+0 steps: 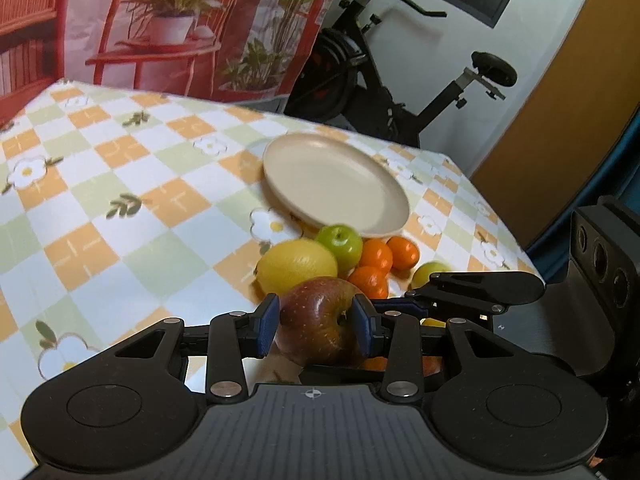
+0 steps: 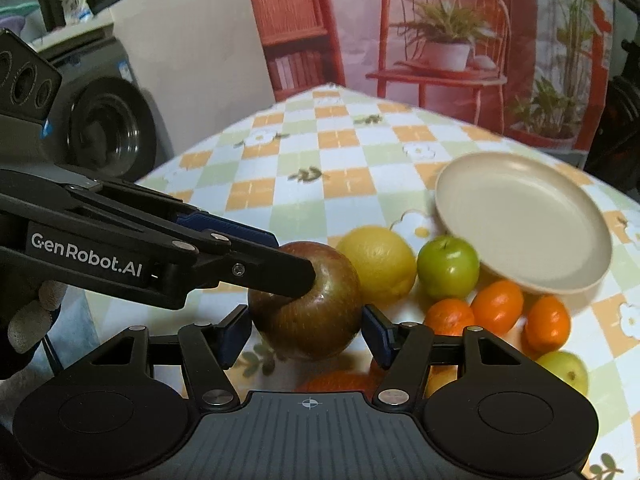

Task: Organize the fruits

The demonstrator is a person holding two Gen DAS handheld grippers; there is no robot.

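Observation:
My left gripper is shut on a red apple, its blue pads pressing both sides. In the right wrist view the same red apple sits between the spread fingers of my right gripper, which is open and not touching it; the left gripper comes in from the left. Beyond lie a lemon, a green apple, three oranges and a small green fruit. An empty cream plate sits behind them; it also shows in the right wrist view.
The table has a checked flower-print cloth. Its right edge runs close past the fruit. An exercise bike stands behind the table. A printed backdrop hangs at the far side. A washing machine stands left.

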